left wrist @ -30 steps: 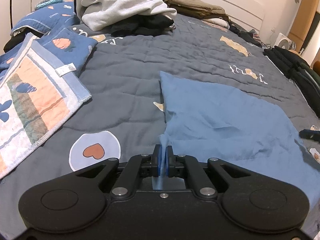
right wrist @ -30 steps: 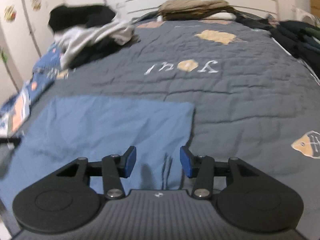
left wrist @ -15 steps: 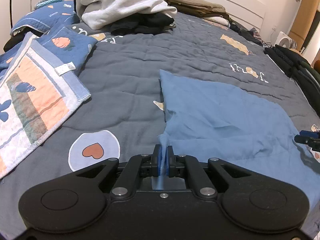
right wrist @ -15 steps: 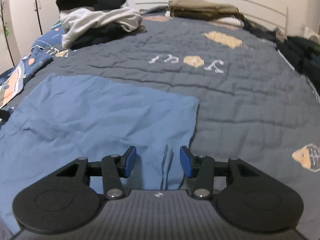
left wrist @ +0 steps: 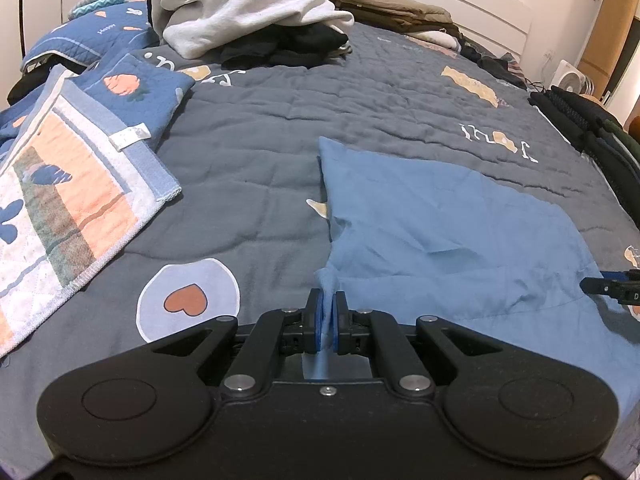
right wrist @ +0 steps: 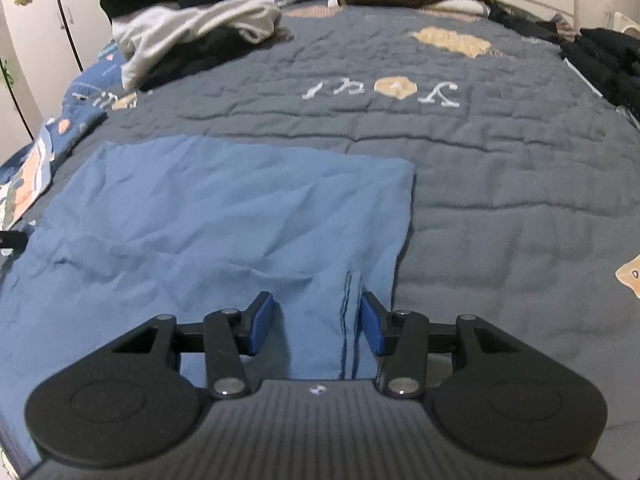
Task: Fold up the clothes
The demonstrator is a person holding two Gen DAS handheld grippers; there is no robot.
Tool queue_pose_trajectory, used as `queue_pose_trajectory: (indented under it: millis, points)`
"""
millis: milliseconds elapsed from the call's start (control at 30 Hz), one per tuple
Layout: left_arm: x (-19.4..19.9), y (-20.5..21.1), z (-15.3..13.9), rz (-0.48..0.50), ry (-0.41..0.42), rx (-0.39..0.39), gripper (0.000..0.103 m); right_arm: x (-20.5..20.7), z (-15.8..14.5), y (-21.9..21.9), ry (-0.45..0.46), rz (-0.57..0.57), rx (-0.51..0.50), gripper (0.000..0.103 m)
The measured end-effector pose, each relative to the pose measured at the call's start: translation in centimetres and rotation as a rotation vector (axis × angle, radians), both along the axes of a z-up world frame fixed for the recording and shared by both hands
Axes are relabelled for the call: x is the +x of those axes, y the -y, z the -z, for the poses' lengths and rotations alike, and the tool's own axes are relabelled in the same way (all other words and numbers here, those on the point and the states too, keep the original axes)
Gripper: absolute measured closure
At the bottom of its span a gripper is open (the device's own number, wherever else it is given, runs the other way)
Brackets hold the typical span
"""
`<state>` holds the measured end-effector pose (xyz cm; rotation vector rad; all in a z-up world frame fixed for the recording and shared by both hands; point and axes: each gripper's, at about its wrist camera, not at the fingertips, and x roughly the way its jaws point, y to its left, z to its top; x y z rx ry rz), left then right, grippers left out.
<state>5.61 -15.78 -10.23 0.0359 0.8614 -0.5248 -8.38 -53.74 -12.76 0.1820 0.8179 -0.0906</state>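
From my left wrist, my left gripper has its blue-padded fingers pinched tight on a bunched corner of the blue garment, a thin, soft, creased cloth that spreads flat away to the right over the bed. The bed wears a grey quilted cover, puffy between its stitch lines, with tan patches, white stitched lettering I cannot read from this angle, and a pale round patch with a rust-coloured heart. To the left lies a patchwork quilt in orange, white and blue with a small white tag, its print too fine to read. Beyond it is a blue pillow with carrot shapes. A loose heap of clothes, a grey sweatshirt over black things, sits at the far end, with a folded stack of tan clothes beside it. At the right edge the tips of my right gripper show at the garment's far border. From my right wrist, that gripper hangs over the garment's near right part with its fingers roughly half spread and pressing on nothing; a dark stitched seam runs between them. The cloth's far right corner is square and lies flat.
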Motion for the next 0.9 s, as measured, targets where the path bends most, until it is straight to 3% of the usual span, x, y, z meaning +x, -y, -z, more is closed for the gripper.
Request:
queue_pose_trajectory:
  millis: [200,400,500,567,667,700,733,800,900]
  points:
    - [0.0,0.0,0.0,-0.005,-0.004,0.003,0.097,0.3,0.1,-0.8,-0.01,-0.018,-0.079,0.052]
    - [0.0,0.0,0.1,-0.006,-0.008,0.009,0.096,0.6,0.0,-0.6,-0.031,0.014,-0.058,0.04]
    - [0.1,0.1,0.1,-0.006,-0.009,0.012,0.096,0.4,-0.2,-0.5,-0.027,0.042,-0.07,0.04]
    - [0.0,0.1,0.1,-0.005,-0.008,0.015,0.096,0.1,-0.3,-0.1,-0.01,0.045,-0.026,0.041]
    - [0.1,0.1,0.2,-0.005,-0.008,0.017,0.095,0.0,-0.2,0.4,-0.004,0.055,0.007,0.048]
    - [0.1,0.1,0.2,-0.006,-0.008,0.017,0.095,0.0,-0.2,0.4,-0.005,0.058,-0.002,0.057]
    - [0.1,0.1,0.2,-0.007,-0.009,0.017,0.095,0.0,-0.3,0.3,0.0,0.061,-0.01,0.076]
    - [0.1,0.1,0.1,-0.008,-0.008,0.017,0.095,-0.1,-0.8,0.3,0.022,0.063,-0.008,0.092]
    - [0.1,0.2,0.1,-0.007,-0.008,0.019,0.095,-0.1,-1.2,0.3,0.023,0.034,0.018,0.096]
